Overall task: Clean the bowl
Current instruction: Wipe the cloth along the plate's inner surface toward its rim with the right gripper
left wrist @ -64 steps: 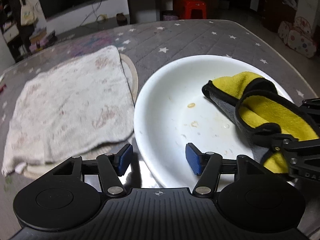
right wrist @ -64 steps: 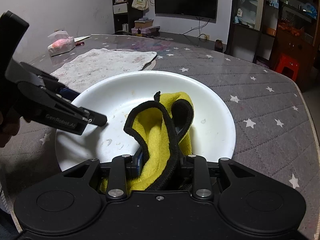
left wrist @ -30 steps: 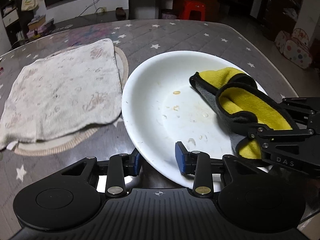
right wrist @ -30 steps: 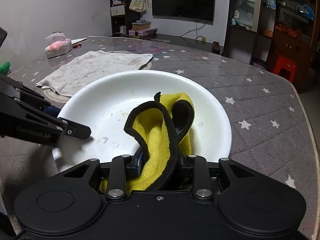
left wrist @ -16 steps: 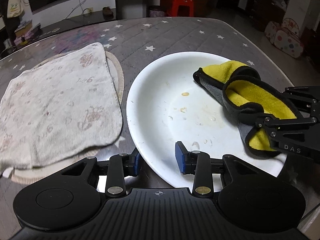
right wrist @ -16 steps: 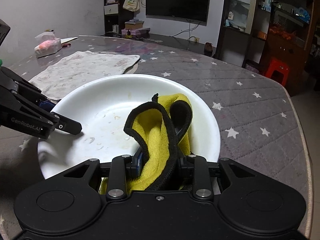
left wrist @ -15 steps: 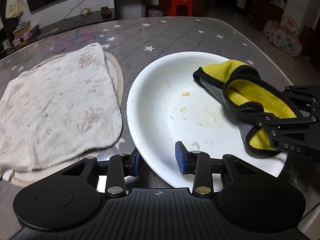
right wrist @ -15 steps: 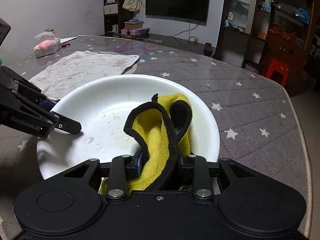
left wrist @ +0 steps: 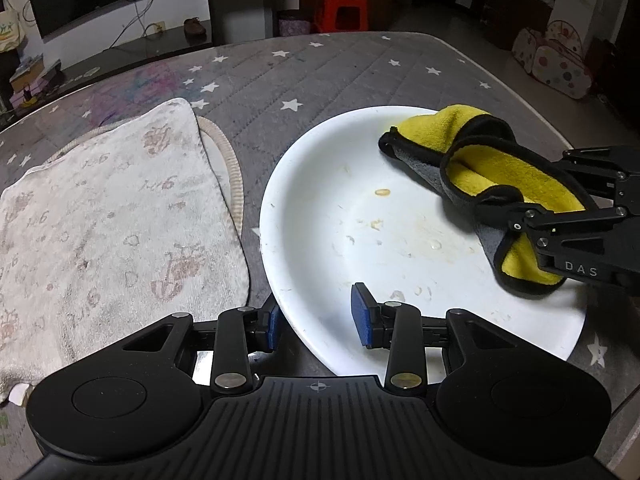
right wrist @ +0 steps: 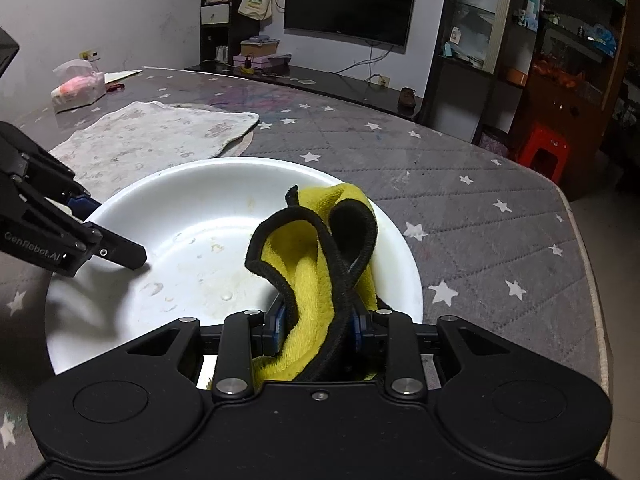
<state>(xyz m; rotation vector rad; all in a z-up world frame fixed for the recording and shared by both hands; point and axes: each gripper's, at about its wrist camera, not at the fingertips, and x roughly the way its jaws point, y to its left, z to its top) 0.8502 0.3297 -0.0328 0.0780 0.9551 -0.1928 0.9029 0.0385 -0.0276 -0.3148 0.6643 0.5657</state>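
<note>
Right gripper (right wrist: 316, 330) clamped the yellow cloth (right wrist: 316, 272) inside the smeared bowl (left wrist: 320, 216) (white, crumb-flecked); left gripper (left wrist: 316, 320), fingers parted, straddled its rim.

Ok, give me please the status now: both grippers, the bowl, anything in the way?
Left gripper open, jaws astride the white bowl rim. Right gripper shut on yellow cloth, cloth inside bowl. Food specks on bowl floor. Nothing in the way.
</note>
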